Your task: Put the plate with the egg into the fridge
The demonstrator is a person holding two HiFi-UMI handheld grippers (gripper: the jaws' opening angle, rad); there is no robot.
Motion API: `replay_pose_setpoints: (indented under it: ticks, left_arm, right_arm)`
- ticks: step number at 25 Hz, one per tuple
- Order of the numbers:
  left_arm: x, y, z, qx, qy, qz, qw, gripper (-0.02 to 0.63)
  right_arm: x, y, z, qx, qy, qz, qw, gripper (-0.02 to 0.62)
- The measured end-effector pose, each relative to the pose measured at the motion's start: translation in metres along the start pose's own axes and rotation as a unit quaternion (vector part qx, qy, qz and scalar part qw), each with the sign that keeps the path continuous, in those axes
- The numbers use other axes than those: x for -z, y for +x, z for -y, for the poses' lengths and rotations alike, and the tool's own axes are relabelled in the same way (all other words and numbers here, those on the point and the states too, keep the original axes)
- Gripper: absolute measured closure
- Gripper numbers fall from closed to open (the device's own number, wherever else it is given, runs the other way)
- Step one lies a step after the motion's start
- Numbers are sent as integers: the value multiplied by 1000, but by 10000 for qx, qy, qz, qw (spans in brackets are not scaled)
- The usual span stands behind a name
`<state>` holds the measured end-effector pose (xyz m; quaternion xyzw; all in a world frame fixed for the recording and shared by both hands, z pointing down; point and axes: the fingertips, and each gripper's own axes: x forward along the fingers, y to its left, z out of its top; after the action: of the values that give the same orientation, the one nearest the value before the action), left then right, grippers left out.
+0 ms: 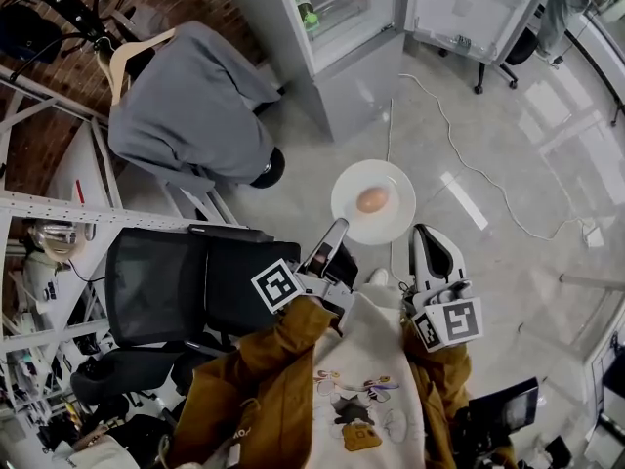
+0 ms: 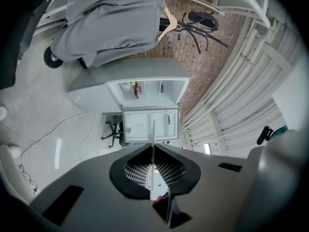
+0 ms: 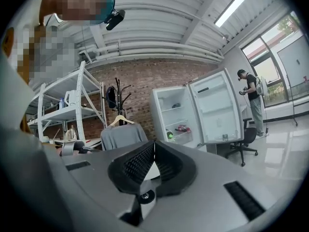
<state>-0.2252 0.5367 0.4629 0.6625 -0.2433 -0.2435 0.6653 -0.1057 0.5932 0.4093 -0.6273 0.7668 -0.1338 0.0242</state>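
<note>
Carrying is the step I'm on. The left gripper (image 1: 338, 227) is pinching the near rim of the plate (image 1: 348, 186). In the left gripper view the jaws are closed on that rim, with the plate (image 2: 153, 132) showing edge-on as a thin white line between the pads. The right gripper (image 1: 423, 234) sits just beside the plate's lower right edge. I can't tell from the head view whether it touches. In the right gripper view its jaws are pressed together at the tips with nothing clamped, so it's not sharing the load.

The plate is in the air, out in front of me over the floor, roughly level. The egg (image 1: 372, 200) sits loose near its centre.

Past the plate a white cable (image 1: 469, 164) runs across the floor, and a black office chair (image 1: 166, 281) stands at my left. Further on is the fridge (image 1: 342, 76) with its door (image 1: 474, 8) swung wide open. There are some items on the lower shelves, and the upper shelf looks free in the right gripper view.

My read is that pickup is done, the approach is mid-way and placement is not yet started. The next move needs me to walk up to the opening and keep the plate flat so the egg doesn't roll. A one-sided rim pinch can sag, so go slow. Then slide the plate onto a free shelf and only then let go.
</note>
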Motion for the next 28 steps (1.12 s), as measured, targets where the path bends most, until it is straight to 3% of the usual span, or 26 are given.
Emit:
replay_pose_setpoints:
  ticks: [7,15,21,28]
  left_arm:
    - [18,11,-11,-18,-250,253,9994,586]
    - [17,27,-8,-135,-24,363,9992,586]
    - [-8,60,-15,-103,-124,353,9992,586]
    - [-63,115,-15,-52,-192,231,9995,586]
  right_arm:
    - [0,-15,38,-149,388,70,9991,589]
    - [-4,-5,59,-289,506,195,9981,591]
    - [1,29,73,-319,666,46,9973,591]
    - [-13,93,91,-61,532,-48,9986,591]
